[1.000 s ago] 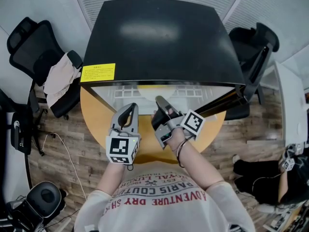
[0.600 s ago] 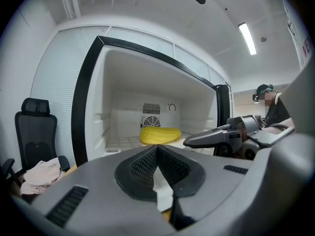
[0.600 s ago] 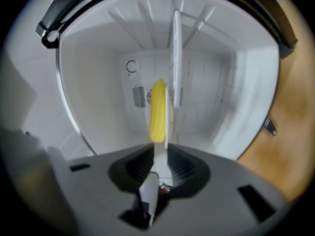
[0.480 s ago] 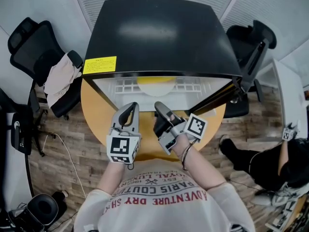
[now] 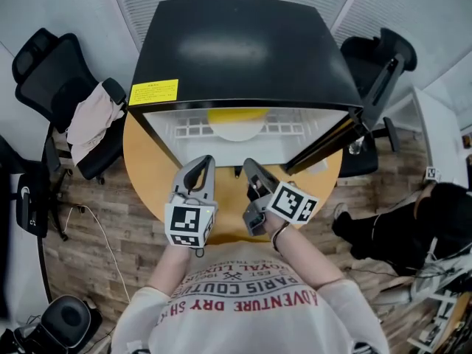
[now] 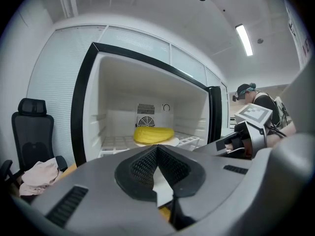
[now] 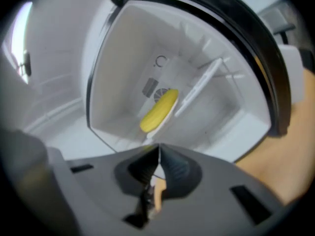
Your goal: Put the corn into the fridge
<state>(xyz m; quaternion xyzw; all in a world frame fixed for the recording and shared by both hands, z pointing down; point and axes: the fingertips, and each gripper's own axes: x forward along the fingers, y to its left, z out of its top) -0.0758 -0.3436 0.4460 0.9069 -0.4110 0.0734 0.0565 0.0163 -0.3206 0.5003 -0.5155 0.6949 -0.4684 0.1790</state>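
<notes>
Corn (image 5: 236, 114) is seen lying on a plate (image 5: 237, 132) inside the open fridge (image 5: 236, 50), well ahead of both claws. Left claw (image 5: 200, 165) and right claw (image 5: 251, 170) are clenched on nothing, side by side over the table (image 5: 151, 175), outside the fridge opening.

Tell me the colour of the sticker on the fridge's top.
Yellow, with small dark print. The sticker shows best in the head view.
</notes>
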